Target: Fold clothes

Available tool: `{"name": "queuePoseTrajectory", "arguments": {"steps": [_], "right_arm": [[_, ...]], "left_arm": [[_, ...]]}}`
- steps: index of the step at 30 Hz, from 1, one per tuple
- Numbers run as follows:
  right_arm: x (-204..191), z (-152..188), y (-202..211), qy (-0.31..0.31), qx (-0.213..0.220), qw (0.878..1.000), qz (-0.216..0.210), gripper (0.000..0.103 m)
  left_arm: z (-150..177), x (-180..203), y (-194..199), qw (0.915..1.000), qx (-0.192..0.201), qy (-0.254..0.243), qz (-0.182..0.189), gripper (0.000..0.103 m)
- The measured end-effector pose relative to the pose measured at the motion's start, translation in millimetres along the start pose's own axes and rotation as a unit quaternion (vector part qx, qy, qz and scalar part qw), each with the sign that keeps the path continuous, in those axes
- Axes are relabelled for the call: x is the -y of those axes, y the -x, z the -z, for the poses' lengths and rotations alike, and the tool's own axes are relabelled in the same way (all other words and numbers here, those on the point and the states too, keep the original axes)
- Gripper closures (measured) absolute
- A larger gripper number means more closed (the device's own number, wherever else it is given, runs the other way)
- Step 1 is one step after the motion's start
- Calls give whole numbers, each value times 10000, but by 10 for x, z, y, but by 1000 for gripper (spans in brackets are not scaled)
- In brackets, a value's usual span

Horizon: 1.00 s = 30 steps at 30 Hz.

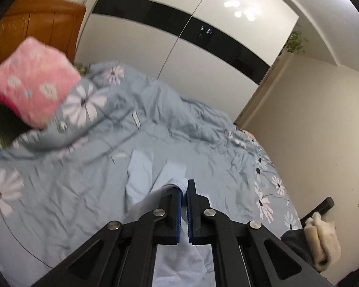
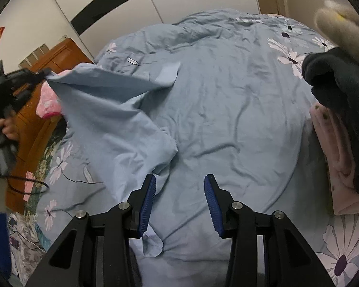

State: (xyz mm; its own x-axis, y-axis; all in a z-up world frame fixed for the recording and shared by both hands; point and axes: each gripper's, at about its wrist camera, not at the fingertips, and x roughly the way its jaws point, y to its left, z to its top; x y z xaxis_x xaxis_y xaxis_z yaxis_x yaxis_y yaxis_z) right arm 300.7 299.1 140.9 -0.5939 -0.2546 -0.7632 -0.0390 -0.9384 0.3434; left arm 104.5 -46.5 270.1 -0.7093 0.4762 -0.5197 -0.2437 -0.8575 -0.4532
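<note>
Right wrist view shows the left gripper [image 2: 46, 73] pinching a corner of the light blue garment [image 2: 112, 119], lifted at the left. The right gripper [image 2: 179, 198] is spread, holding nothing. Folding looks barely begun.

Your left gripper [image 1: 184, 192] is raised, jaws clamped on the pale blue garment [image 2: 112, 119]. Your right gripper [image 2: 179, 186] points downward, jaws apart and empty.

Bed [image 2: 239, 119] w/ shirt(?) [image 2: 112, 124], folded pile [image 2: 342, 157]
</note>
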Motion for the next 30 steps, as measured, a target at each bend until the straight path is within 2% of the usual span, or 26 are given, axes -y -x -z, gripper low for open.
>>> {"name": "queuePoseTrajectory", "arguments": {"steps": [2,4,7,8,11,15,19,22,25,28,30], "right_arm": [[-75,-6,48,56,63,10000,-51,60],[-149,-4,93,133,110,9998,-83,60],[-251,-32,162,252,169,9994,-141,60],[-287,-60,174,304,192,9992,-174,60],[-423,-157,152,405,231,9985,-276,60],[-612,-211,70,479,145,9977,-465,60],[-760,-133,-95,706,-165,9964,-438,60],[-855,-107,-264,829,-420,9950,-357,60],[-972,-127,-442,933,-624,9932,-316,60],[-1100,-130,-601,1076,-768,9908,-283,60],[-1196,-137,-713,1202,-851,9887,-264,60]], "left_arm": [[-79,-31,140,9999,62,-66,-62,99],[-47,-121,260,9999,88,87,22,99],[13,-198,484,9988,29,89,484,99],[52,-201,513,9989,-41,-20,459,99],[249,-347,611,9994,-224,-178,204,99],[699,-1036,665,9968,-537,395,-438,99],[1264,-1871,630,9808,-977,1191,-1192,99],[1662,-2356,598,9642,-1225,1811,-1500,99],[1919,-2554,563,9564,-1290,2173,-1468,98],[2050,-2579,547,9538,-1357,2338,-1311,94],[2116,-2567,561,9515,-1369,2462,-1233,85]]}}
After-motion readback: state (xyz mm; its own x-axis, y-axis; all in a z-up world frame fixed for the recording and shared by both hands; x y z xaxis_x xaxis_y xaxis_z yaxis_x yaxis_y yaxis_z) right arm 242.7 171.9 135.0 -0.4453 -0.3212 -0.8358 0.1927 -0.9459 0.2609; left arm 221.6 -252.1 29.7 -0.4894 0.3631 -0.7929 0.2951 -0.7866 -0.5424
